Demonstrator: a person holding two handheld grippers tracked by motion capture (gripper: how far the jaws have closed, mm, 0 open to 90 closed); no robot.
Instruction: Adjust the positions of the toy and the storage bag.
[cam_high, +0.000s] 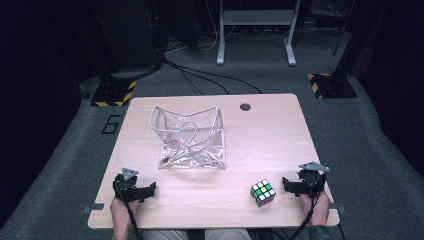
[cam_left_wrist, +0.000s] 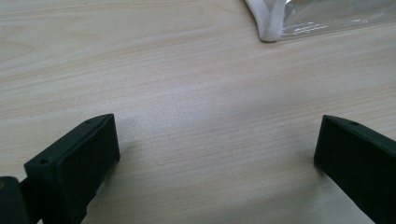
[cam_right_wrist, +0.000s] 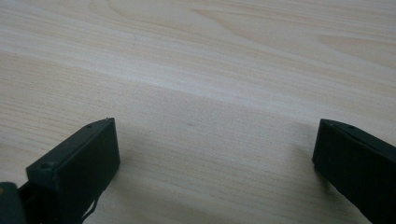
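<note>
Numeral 6 (cam_high: 111, 124) on floor beside table (cam_high: 280, 145)

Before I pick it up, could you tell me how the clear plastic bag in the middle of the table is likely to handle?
The clear plastic bag will probably be floppy: its walls sag and crease, and its white-edged rim is bent unevenly. It looks light, being thin see-through film, so a push may slide or crumple it on the smooth table. The glossy film could slip between the jaws.

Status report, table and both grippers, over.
Left gripper and right gripper open, empty, low over table. Puzzle cube beside right gripper, untouched. Clear bag mid-table. Nothing in the way.
</note>
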